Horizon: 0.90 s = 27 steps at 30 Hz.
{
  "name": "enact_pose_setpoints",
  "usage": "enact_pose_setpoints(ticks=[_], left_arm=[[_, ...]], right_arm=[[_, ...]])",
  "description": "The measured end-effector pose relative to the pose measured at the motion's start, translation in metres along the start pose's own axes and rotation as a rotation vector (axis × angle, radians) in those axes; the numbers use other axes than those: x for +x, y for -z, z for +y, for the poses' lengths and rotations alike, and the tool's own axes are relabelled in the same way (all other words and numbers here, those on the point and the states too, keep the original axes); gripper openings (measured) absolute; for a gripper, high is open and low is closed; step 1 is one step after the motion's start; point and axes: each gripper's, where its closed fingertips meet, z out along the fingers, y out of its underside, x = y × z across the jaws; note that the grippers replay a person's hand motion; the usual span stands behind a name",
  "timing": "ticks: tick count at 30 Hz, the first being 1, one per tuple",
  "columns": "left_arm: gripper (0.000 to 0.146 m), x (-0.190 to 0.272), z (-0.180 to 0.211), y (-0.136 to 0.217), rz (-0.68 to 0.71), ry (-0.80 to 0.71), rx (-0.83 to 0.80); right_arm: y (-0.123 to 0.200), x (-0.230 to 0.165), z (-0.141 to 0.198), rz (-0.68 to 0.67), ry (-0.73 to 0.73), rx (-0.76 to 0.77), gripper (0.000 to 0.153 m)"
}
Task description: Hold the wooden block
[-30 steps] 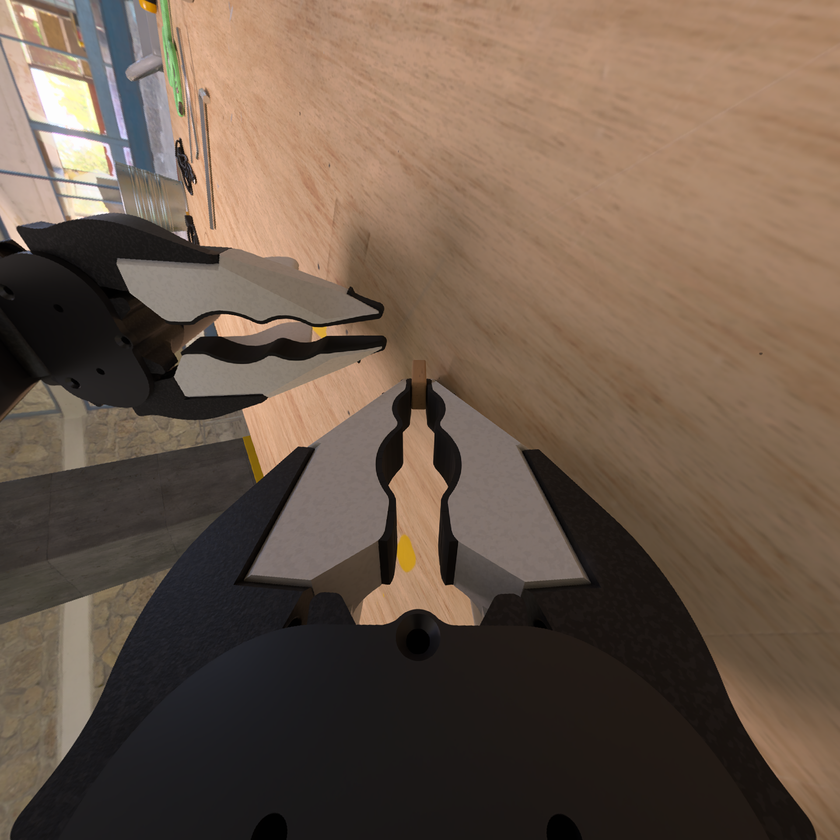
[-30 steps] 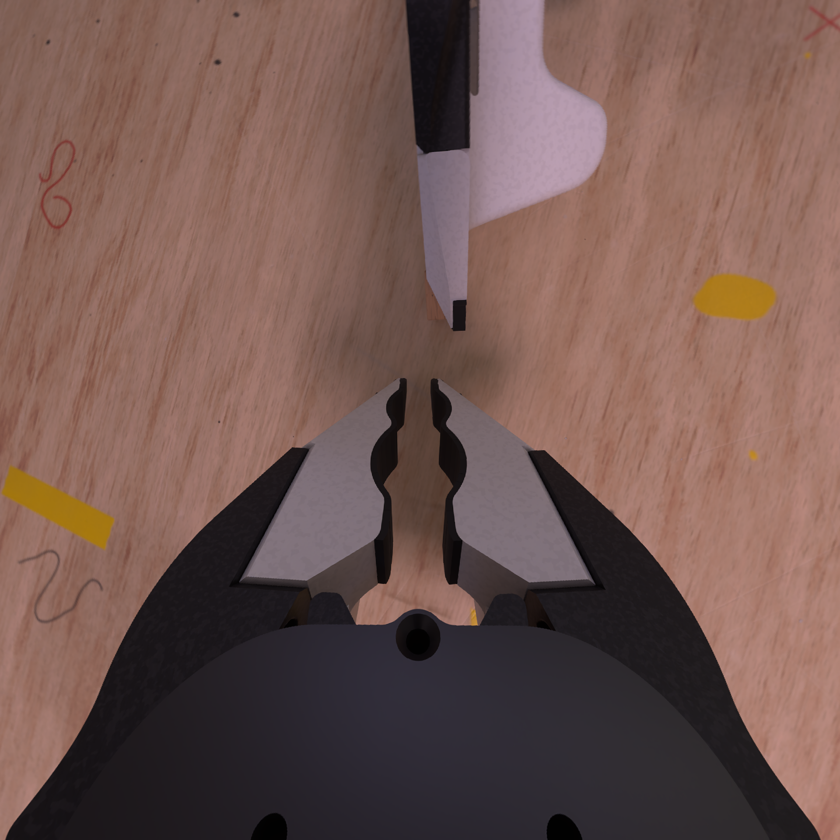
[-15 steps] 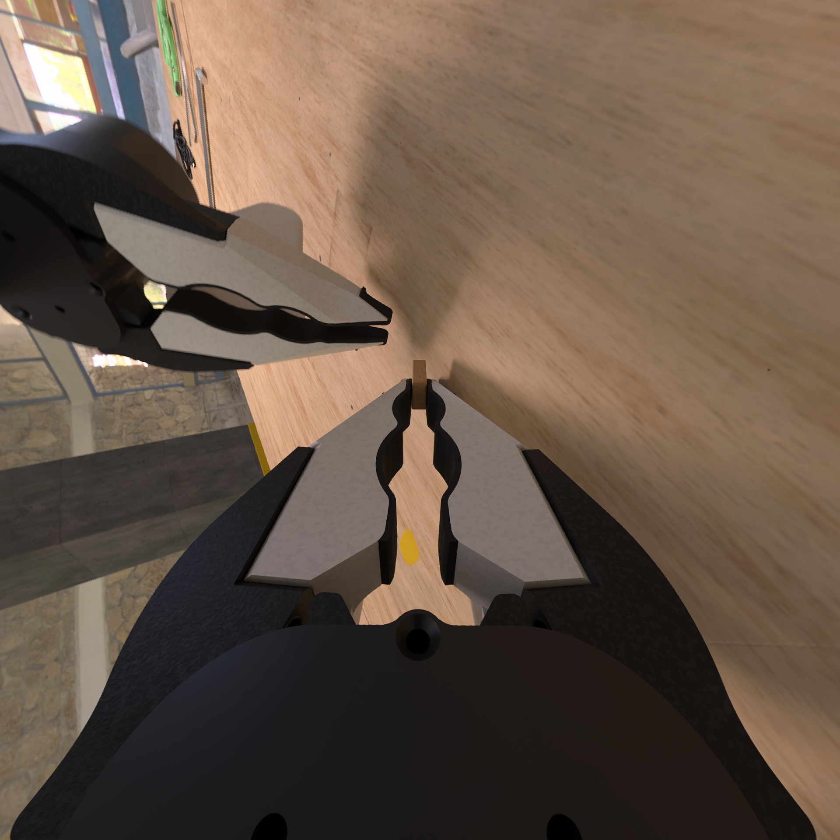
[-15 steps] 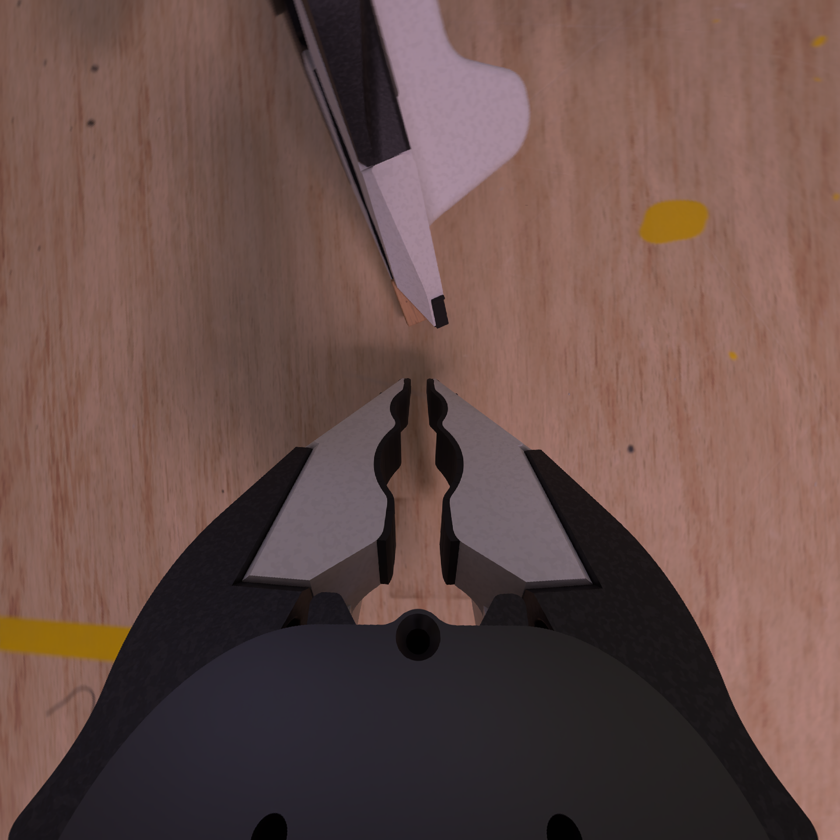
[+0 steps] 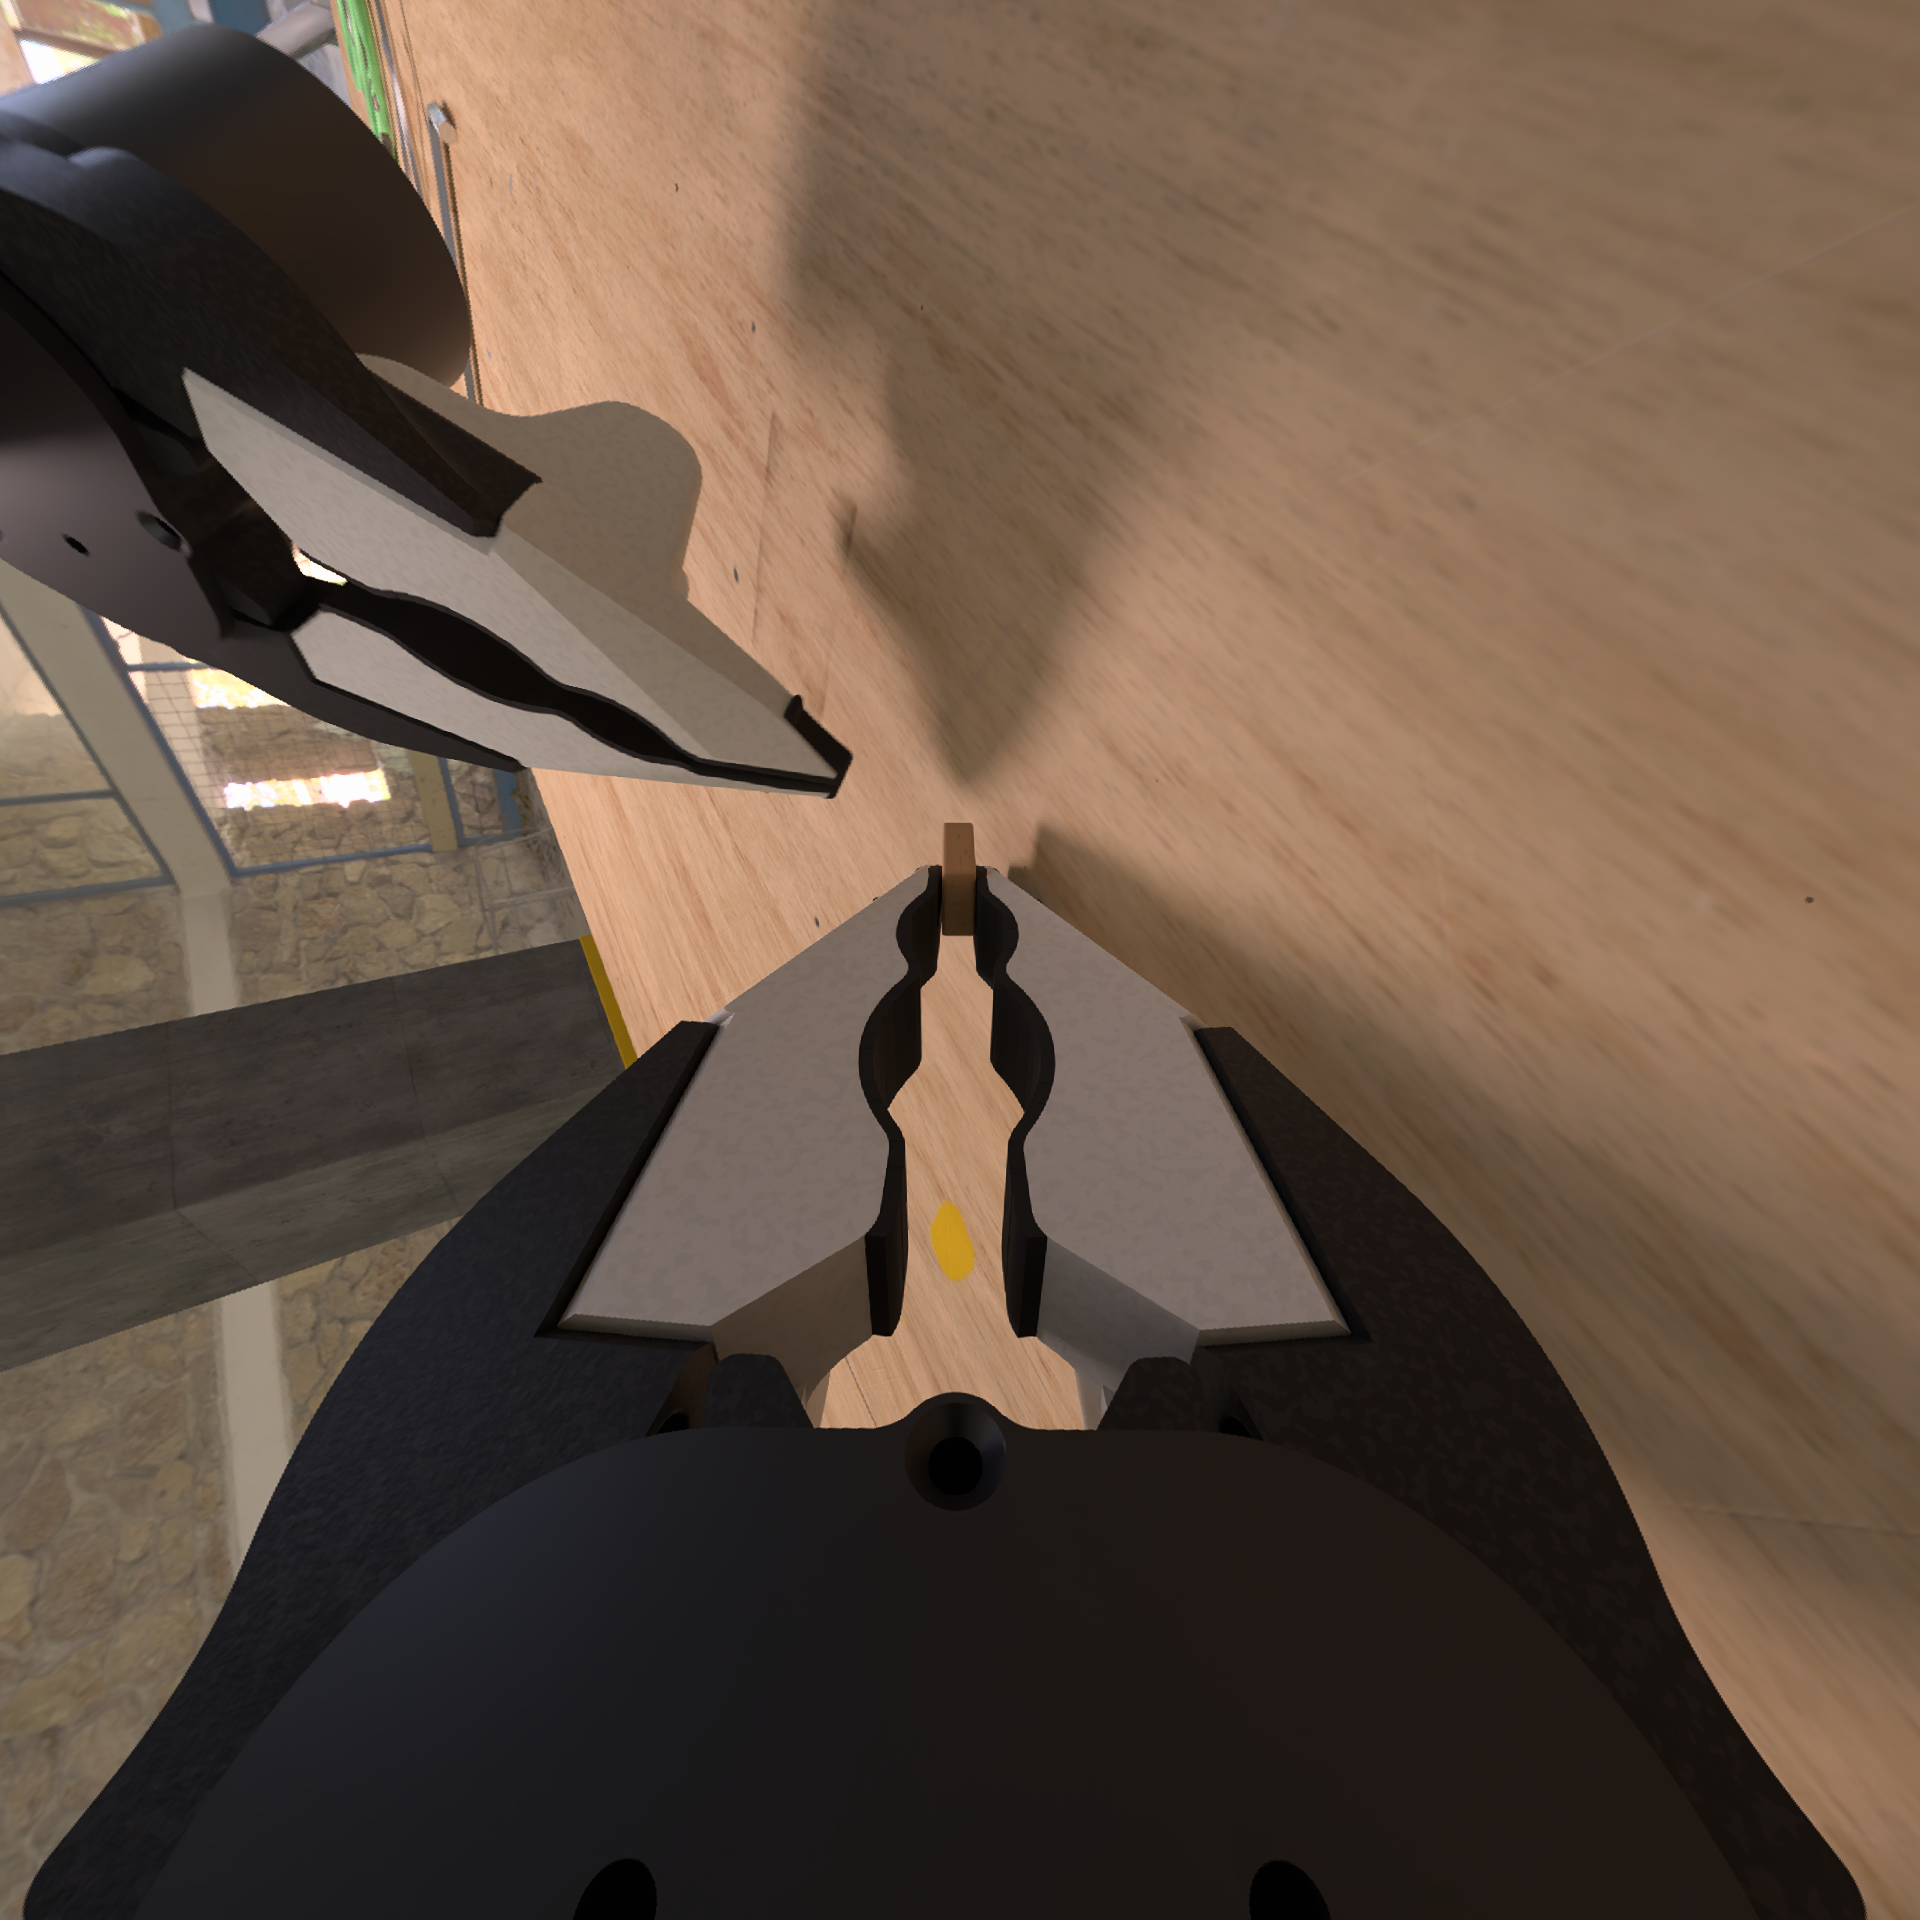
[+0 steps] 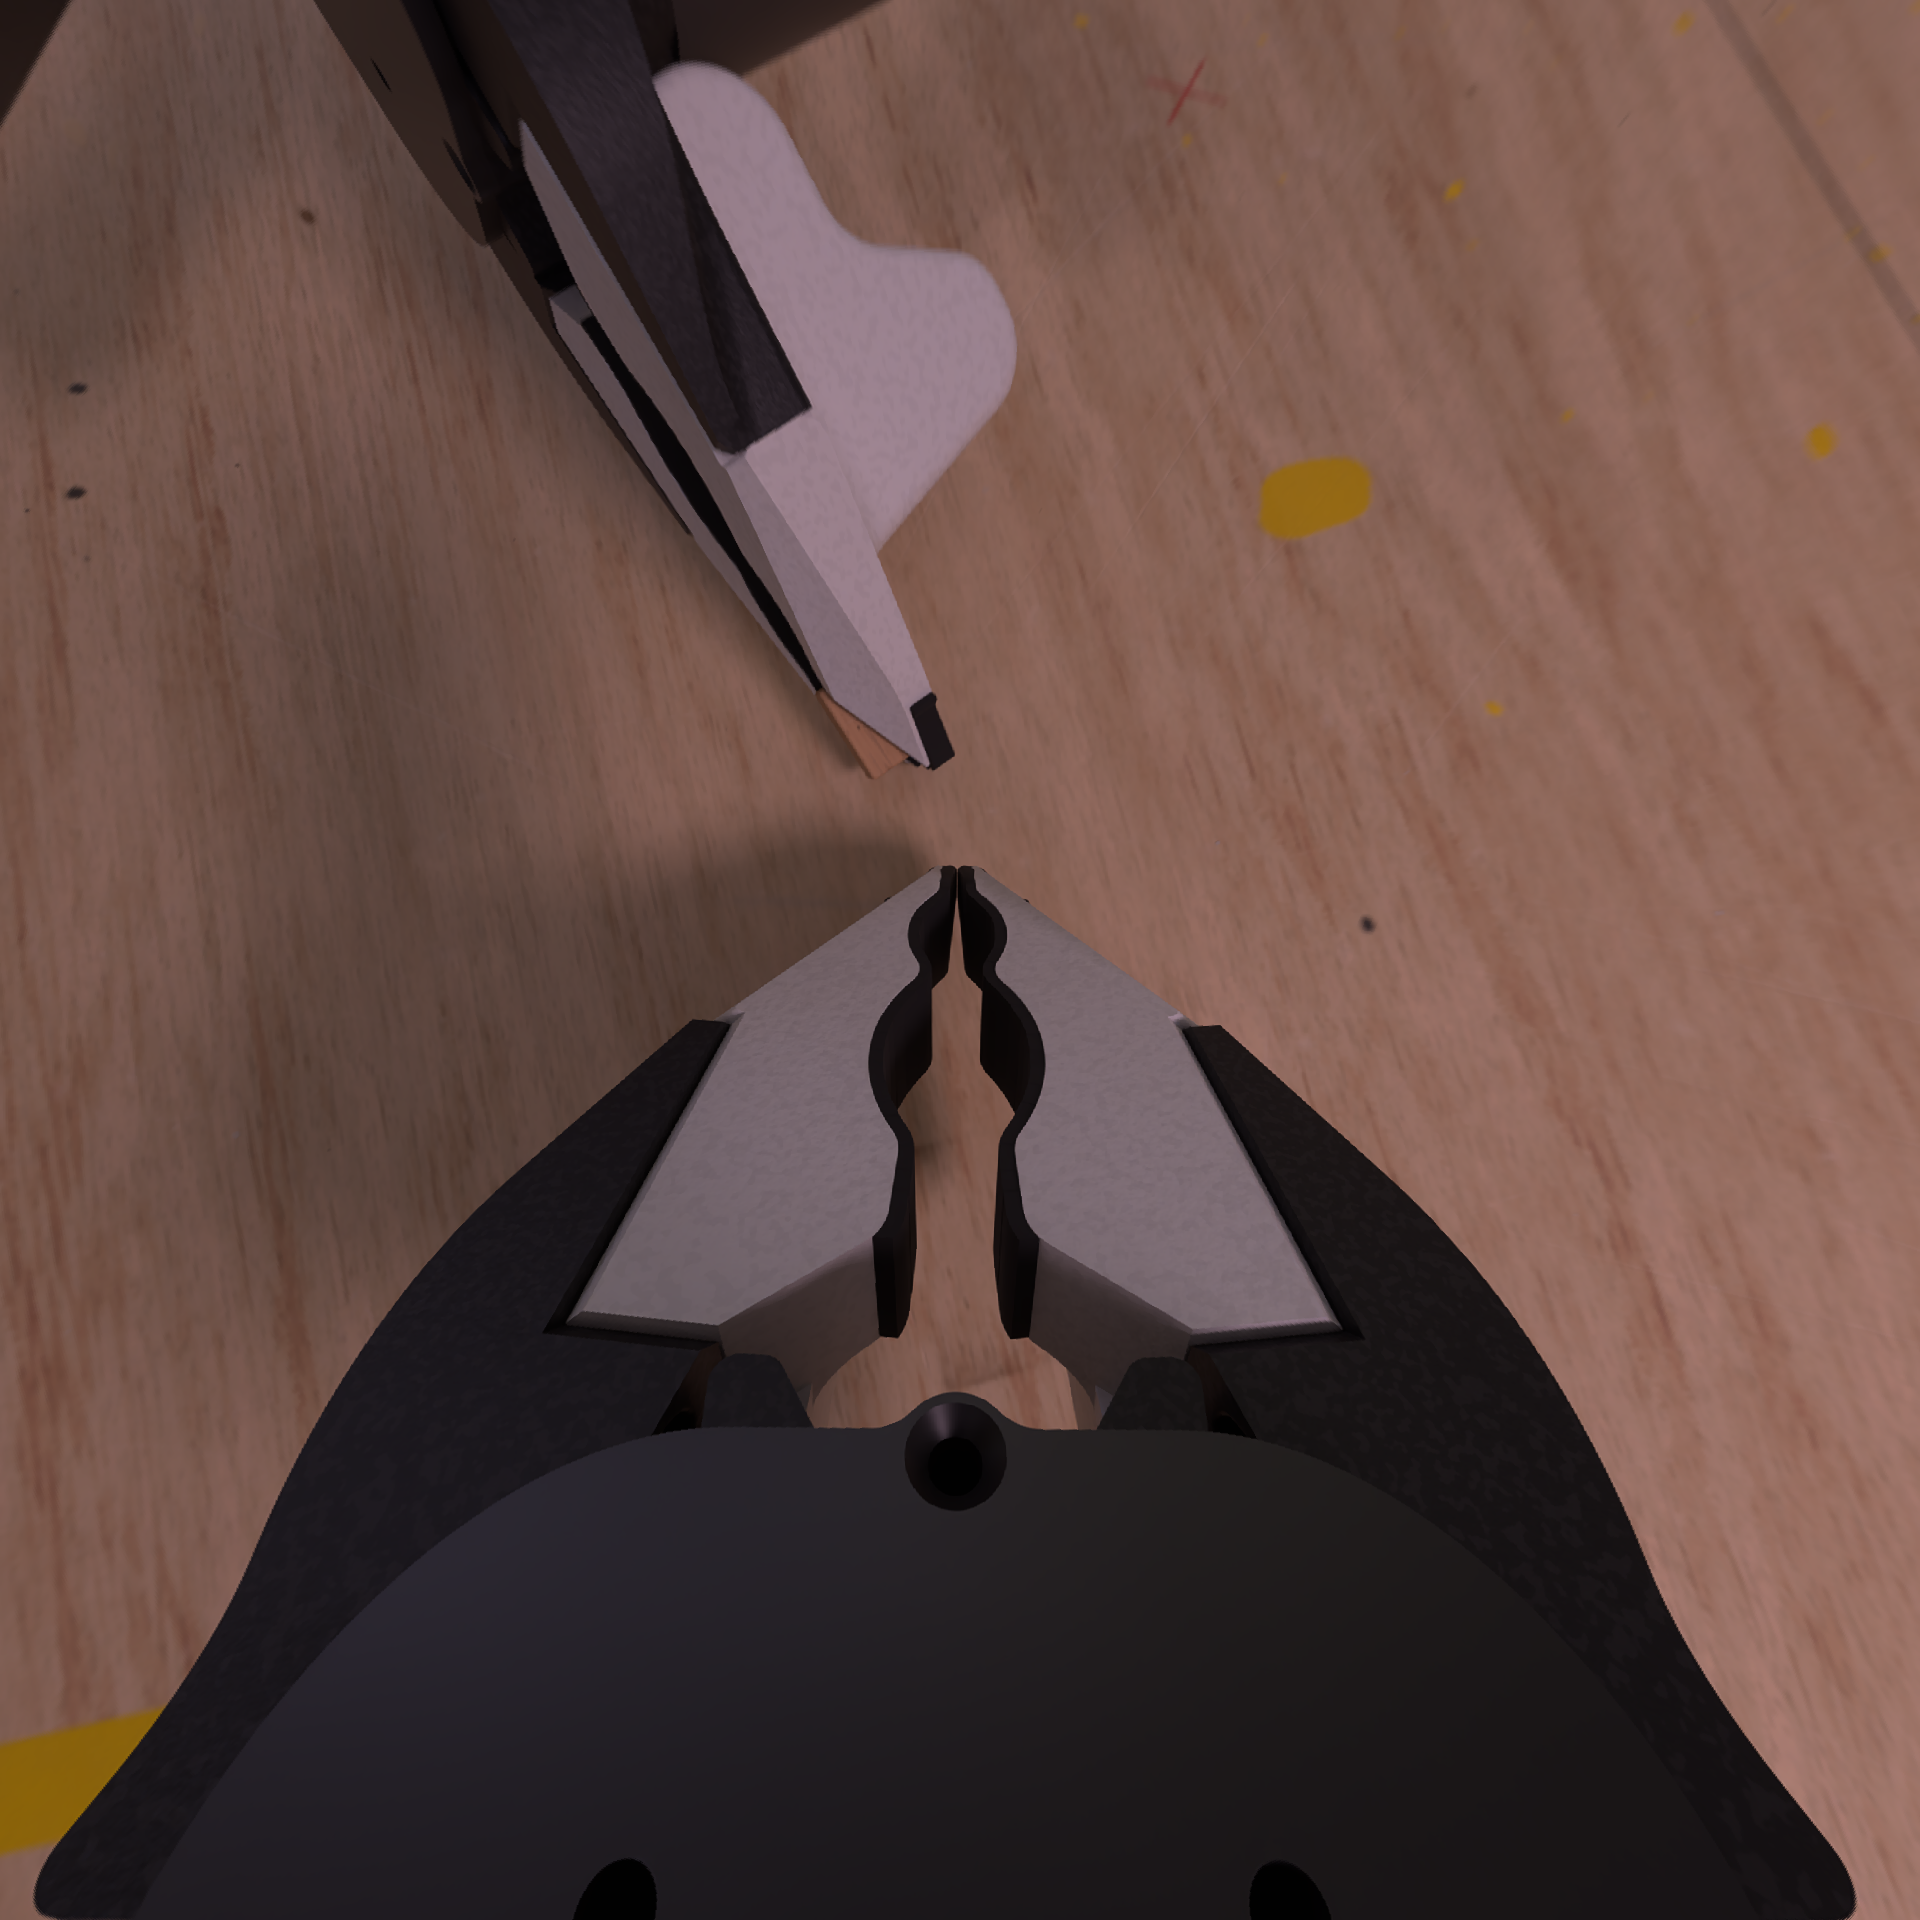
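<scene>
A small thin wooden block [image 5: 957, 873] is pinched between the tips of my left gripper [image 5: 957, 896], which is shut on it and holds it close to the wooden tabletop [image 5: 1351, 520]. In the right wrist view the block [image 6: 868, 750] shows as a sliver at the left gripper's tips [image 6: 904, 743]. My right gripper [image 6: 956, 878] is shut and empty, its tips a short way from the block, pointing at it. In the left wrist view the right gripper [image 5: 821, 764] comes in from the upper left, just clear of the block.
Yellow paint marks [image 6: 1314, 497] and small specks dot the tabletop. A green tool [image 5: 364, 52] and thin metal tools lie far off along the table edge [image 5: 603, 987]. Beyond the edge are a stone wall and a railing.
My right gripper has closed its jaws fully and swung round, nearer to the left gripper's tips. The left gripper still holds the block, almost unmoved.
</scene>
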Motion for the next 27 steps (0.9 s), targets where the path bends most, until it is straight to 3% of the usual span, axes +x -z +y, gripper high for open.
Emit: enact_pose_setpoints(ticks=[9,20,23,27], left_arm=[[0.005,-0.0007,-0.0005,0.0003,-0.007,-0.025,-0.01],[0.005,-0.0013,-0.0007,0.0003,-0.01,-0.049,-0.009],[0.005,-0.0012,-0.0011,0.0005,-0.013,-0.048,-0.007],[0.005,-0.0012,-0.001,0.0006,-0.013,-0.041,-0.006]], right_arm=[[-0.0037,0.0012,0.0042,-0.12,-0.041,-0.056,0.012],[-0.0073,-0.0048,0.0025,-0.249,-0.016,-0.097,0.008],[-0.0093,-0.0041,0.0046,-0.251,0.011,-0.135,0.022],[-0.0096,-0.0036,0.0046,-0.248,0.055,-0.157,0.017]])
